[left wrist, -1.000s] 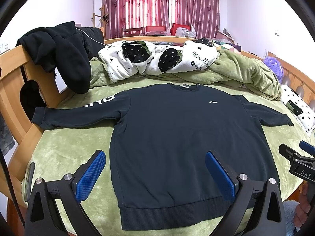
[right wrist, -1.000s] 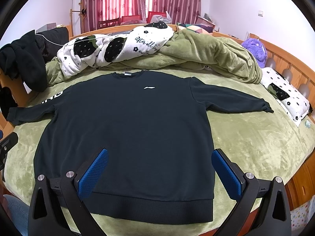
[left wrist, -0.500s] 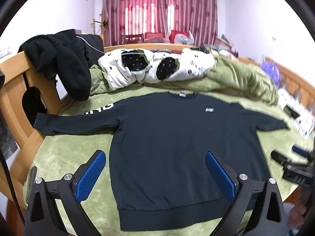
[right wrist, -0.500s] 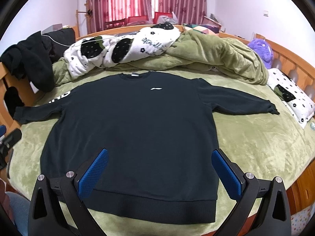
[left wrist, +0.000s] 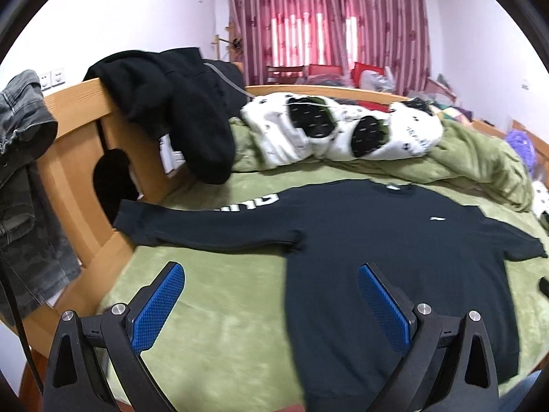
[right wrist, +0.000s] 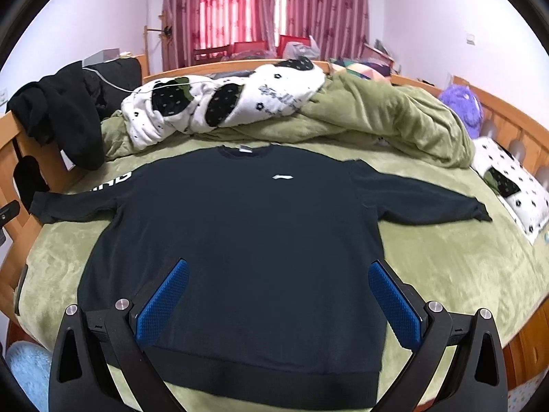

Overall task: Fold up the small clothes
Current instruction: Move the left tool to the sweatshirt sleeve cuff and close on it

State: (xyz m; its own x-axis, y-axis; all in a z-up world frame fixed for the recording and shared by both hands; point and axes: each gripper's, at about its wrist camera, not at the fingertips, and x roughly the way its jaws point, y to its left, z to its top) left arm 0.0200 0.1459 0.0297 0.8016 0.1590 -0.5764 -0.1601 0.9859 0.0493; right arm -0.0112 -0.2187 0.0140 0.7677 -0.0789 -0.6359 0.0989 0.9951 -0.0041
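Left gripper [left wrist: 271, 305] has its jaws spread wide, blue pads [left wrist: 159, 309] bare, nothing between them; it hangs over the near left part of the bed, one finger over green blanket [left wrist: 212, 312], the other over the body of the dark sweatshirt [left wrist: 394, 247]. Right gripper [right wrist: 278, 305] likewise gaping, blue pads [right wrist: 394, 309] holding nothing, both fingers over the lower body of the sweatshirt [right wrist: 254, 226] just above its ribbed hem [right wrist: 267, 377]. Sweatshirt lies flat, front up, on the green blanket [right wrist: 446, 267], collar away from the cameras, hem nearest, both sleeves stretched out sideways. Small white logo [right wrist: 283, 176] on the chest; white lettering [right wrist: 113, 180] on the left sleeve [left wrist: 206, 230], whose cuff reaches near the wooden bed frame [left wrist: 79, 144]. Right sleeve [right wrist: 422, 202] ends short of a white black-dotted pillow [right wrist: 514, 185]. Beyond the collar, a bunched green duvet [right wrist: 394, 120] with a white spotted blanket [right wrist: 223, 106] heaped on it. Black garment [left wrist: 178, 110] draped over the frame rail on the left; grey jeans [left wrist: 20, 158] hanging at the far left of the left wrist view. Purple plush [right wrist: 461, 106] by the right rail. Red curtains [right wrist: 264, 10] at the back. Left wrist view is slightly motion-blurred.
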